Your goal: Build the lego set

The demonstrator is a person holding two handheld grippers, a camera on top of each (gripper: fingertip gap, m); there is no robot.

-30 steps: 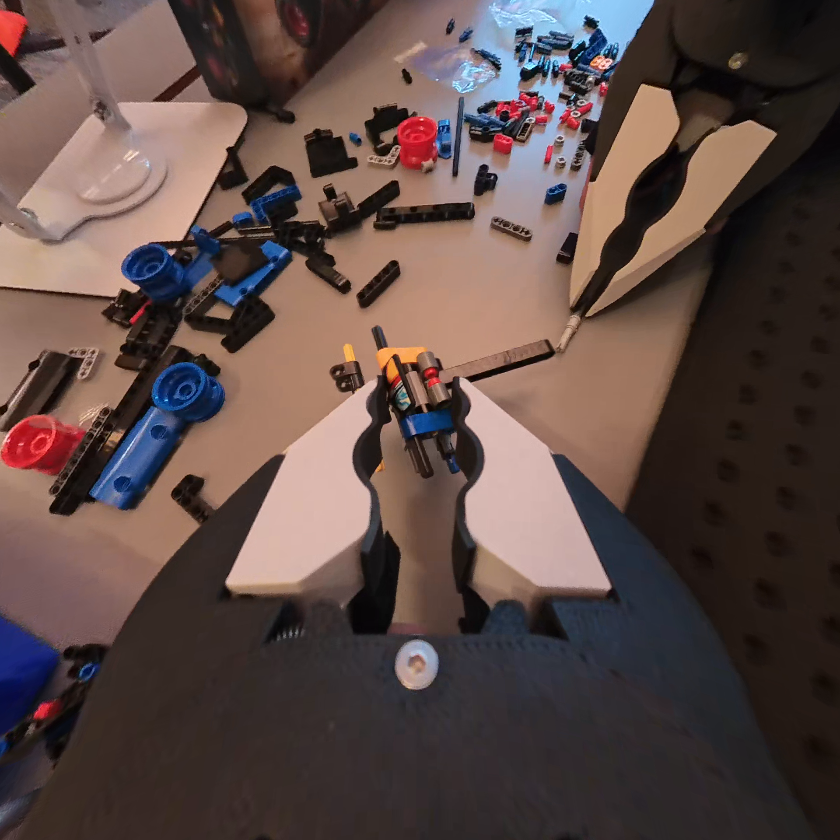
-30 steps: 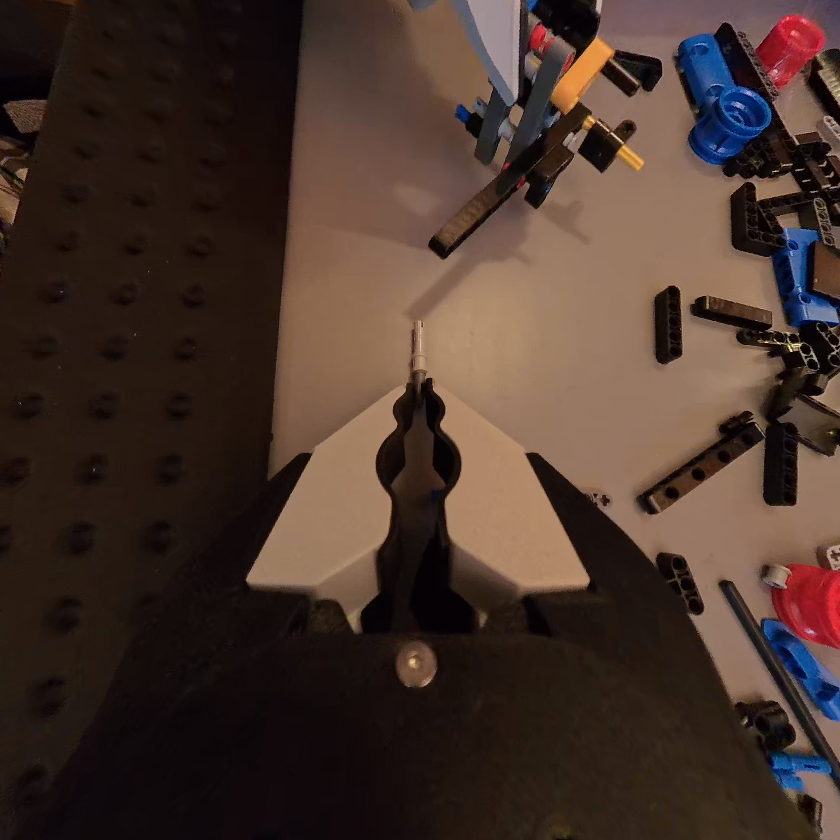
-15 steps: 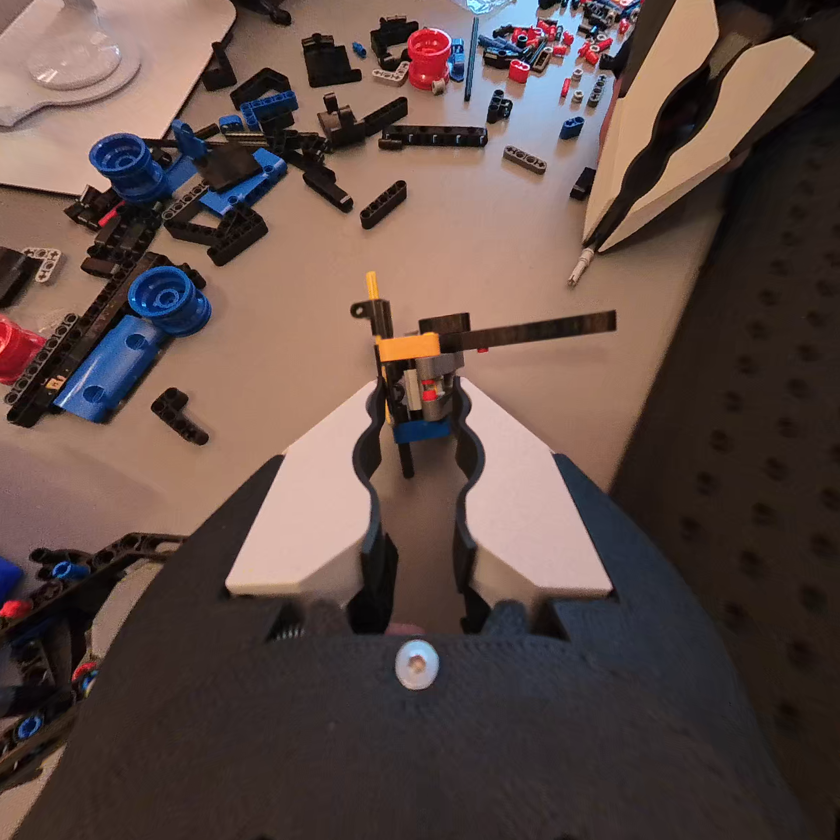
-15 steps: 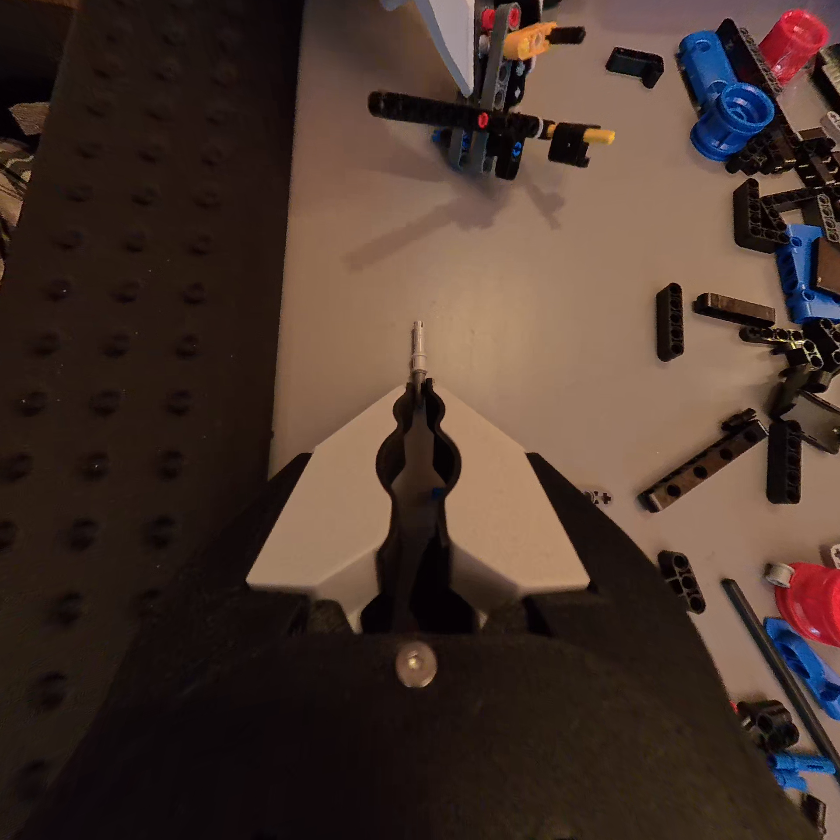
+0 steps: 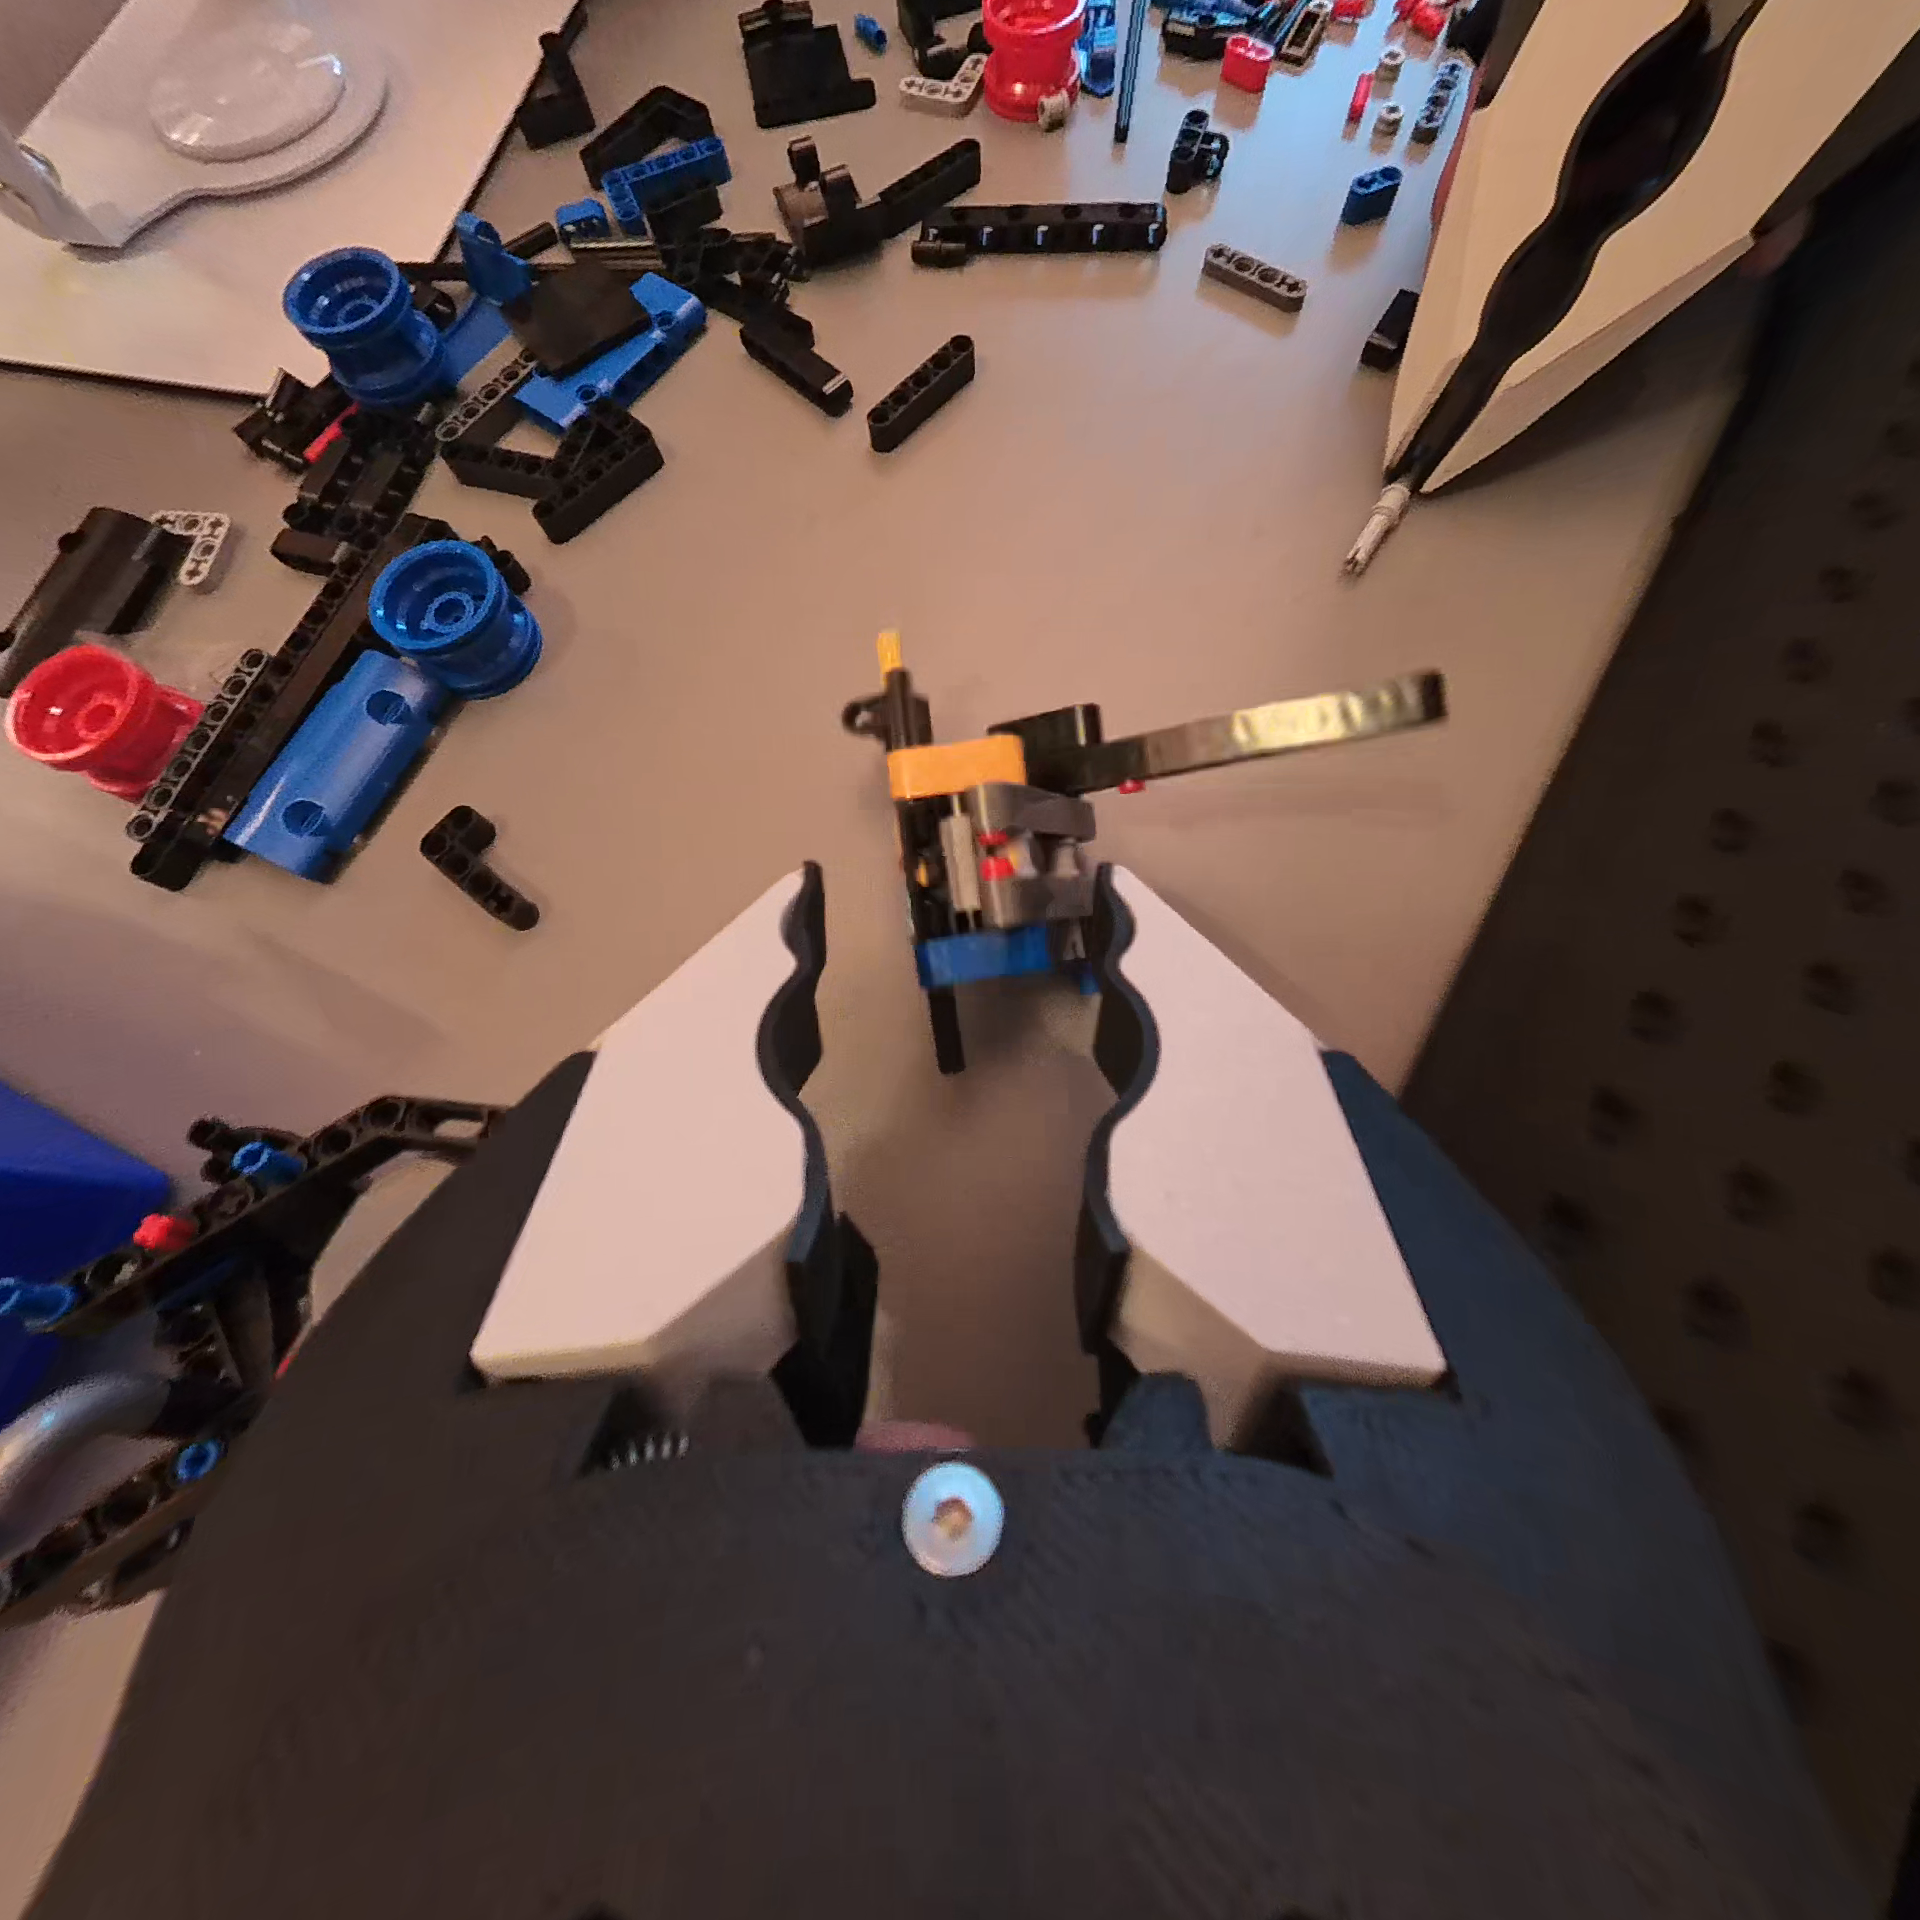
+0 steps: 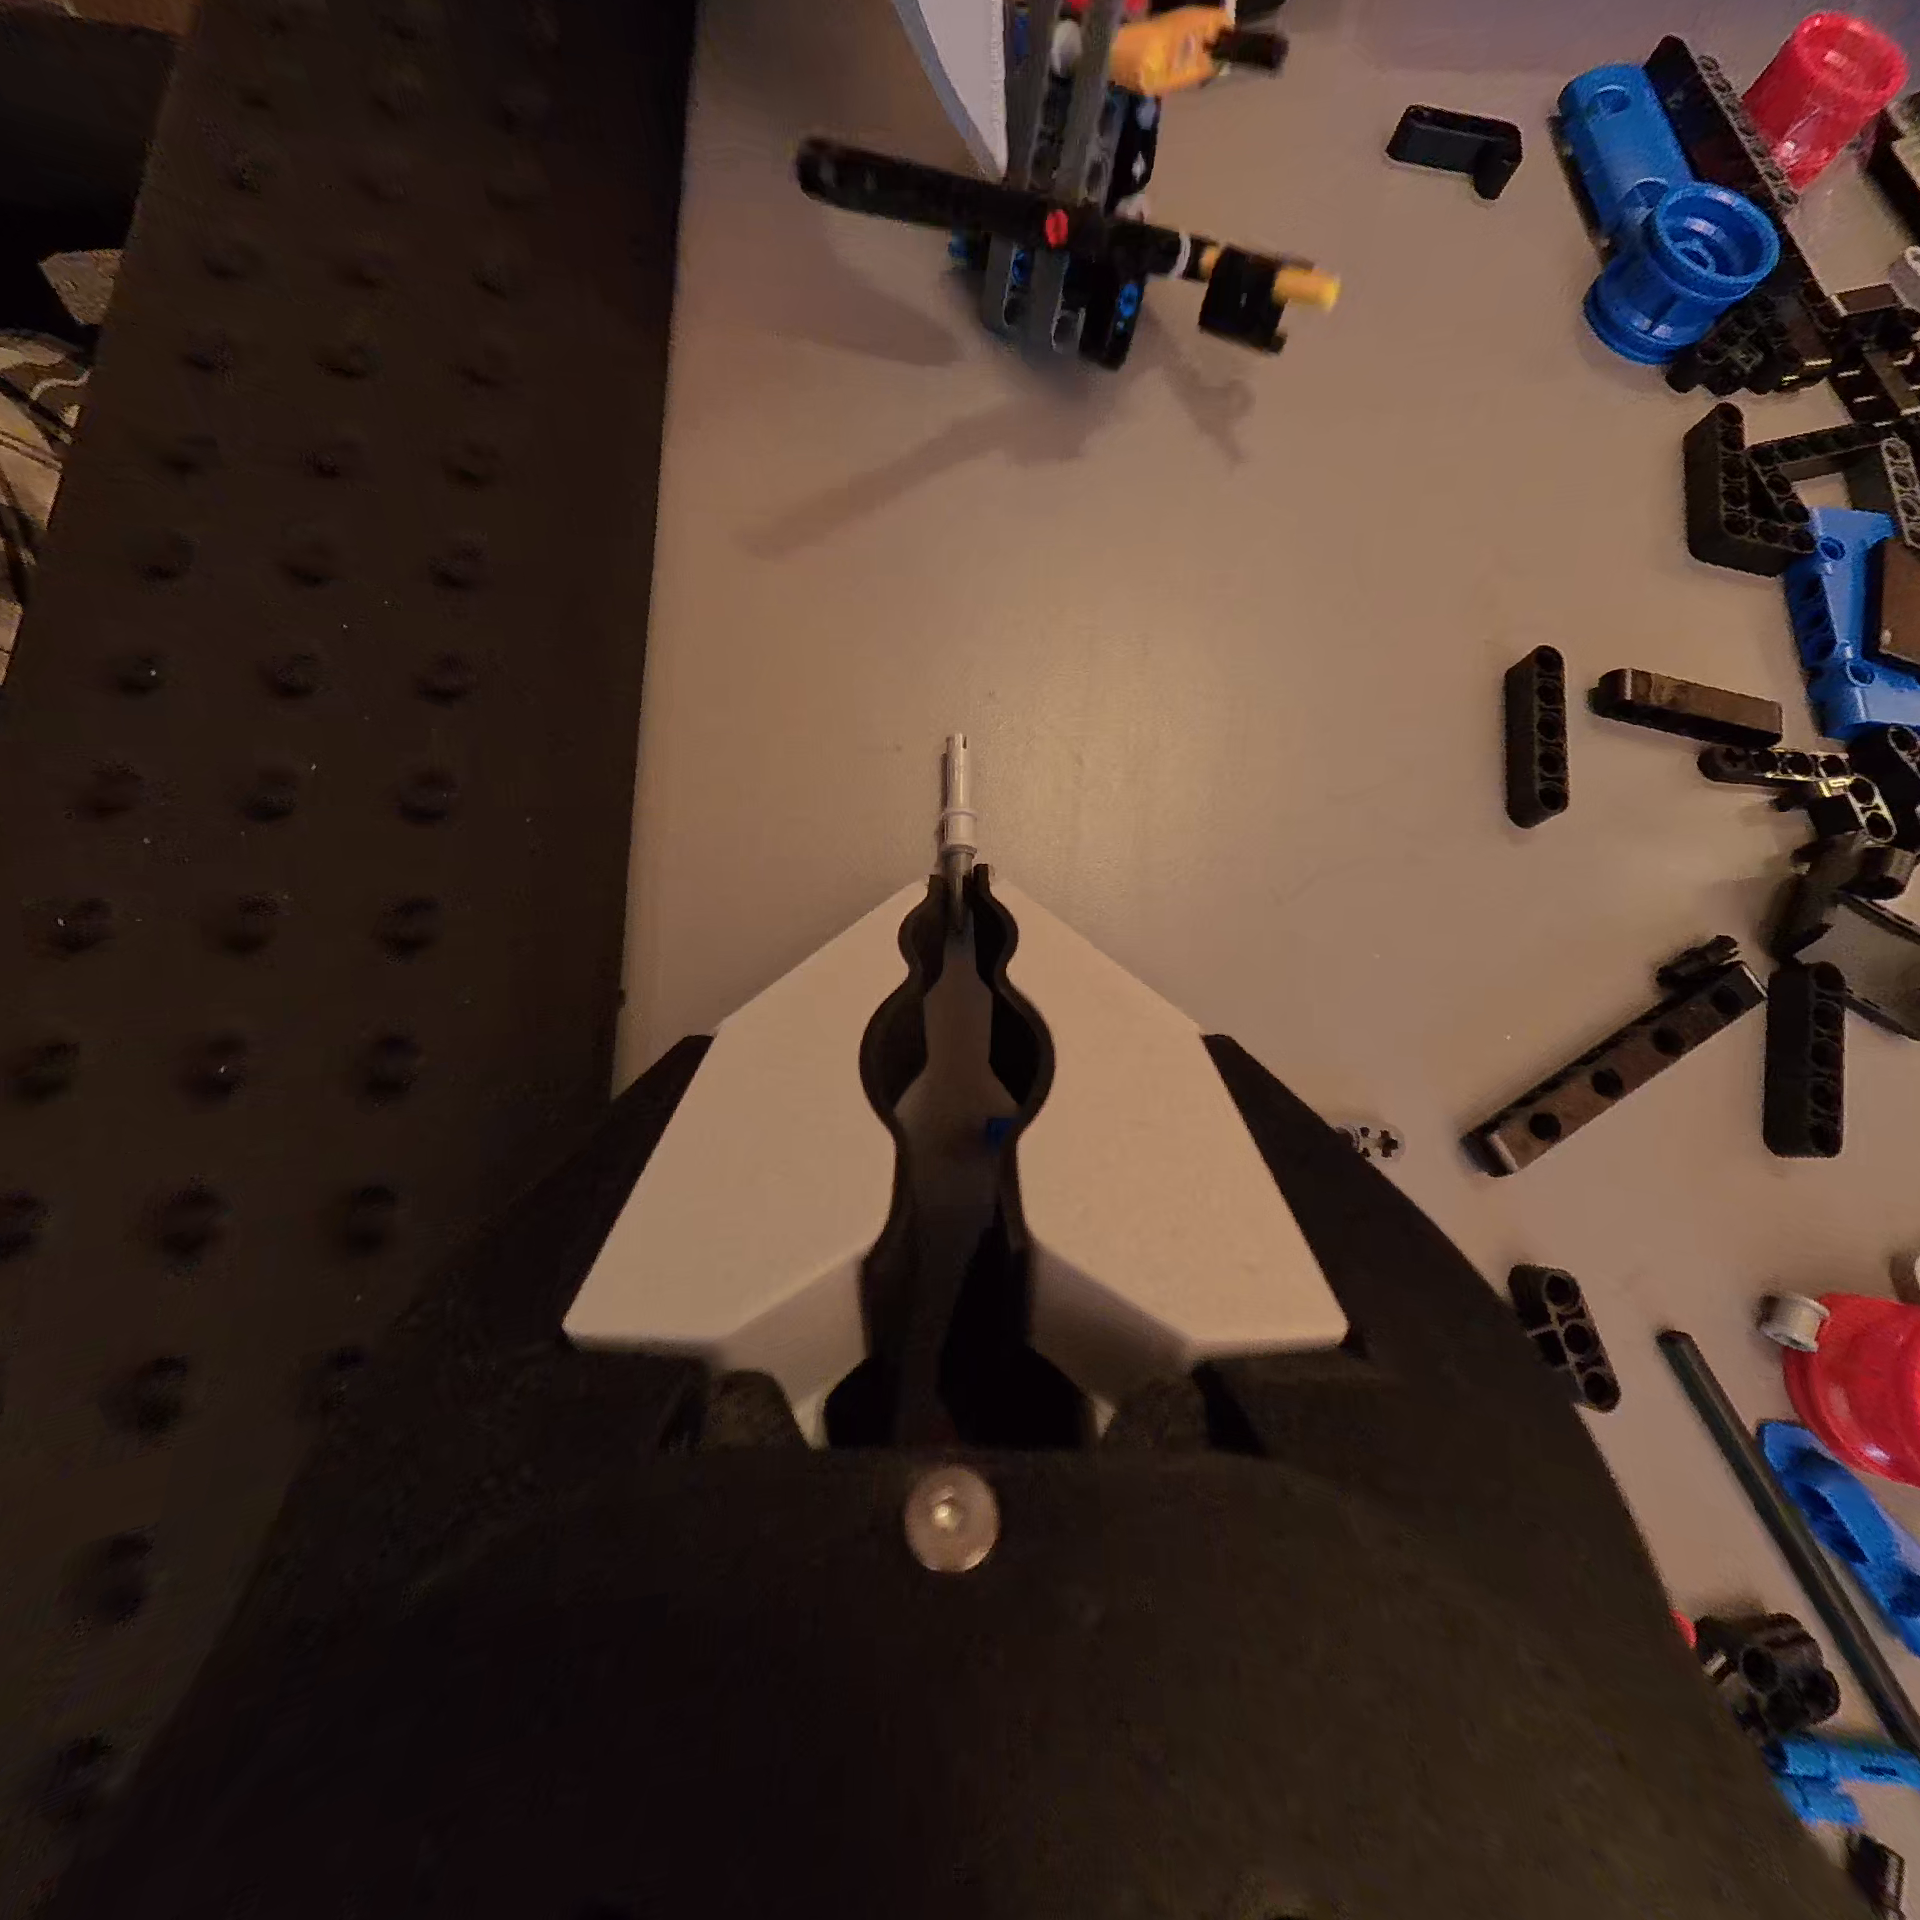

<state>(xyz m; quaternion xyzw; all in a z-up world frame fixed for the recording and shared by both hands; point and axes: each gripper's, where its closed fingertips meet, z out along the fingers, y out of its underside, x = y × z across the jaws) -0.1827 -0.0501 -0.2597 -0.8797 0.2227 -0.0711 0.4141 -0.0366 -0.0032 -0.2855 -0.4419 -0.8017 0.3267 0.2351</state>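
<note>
A small lego assembly [image 5: 987,831] of black, grey, orange and blue parts stands on the grey table [image 5: 1091,520], with a long black beam [image 5: 1278,727] sticking out to the right. My left gripper [image 5: 958,883] is open around it: the right finger touches it and the left finger stands clear. The assembly also shows at the top of the right wrist view [image 6: 1060,249]. My right gripper [image 6: 958,883] is shut on a thin grey pin [image 6: 956,800] that points forward just above the table. This gripper and its pin [image 5: 1377,525] show at the far right of the left wrist view.
Loose black, blue and red pieces lie to the left, among them blue wheels [image 5: 454,613] and a red wheel [image 5: 88,712]. A white stand base [image 5: 208,156] is at the far left. A dark studded mat [image 5: 1714,935] borders the table edge. A partial black build [image 5: 208,1226] sits near left. My hands' fingertips stand some 15 centimetres from each other.
My left gripper's jaws have spread apart and let go of the assembly, which was turned so its black beam points sideways. My right gripper has kept still with the pin.
</note>
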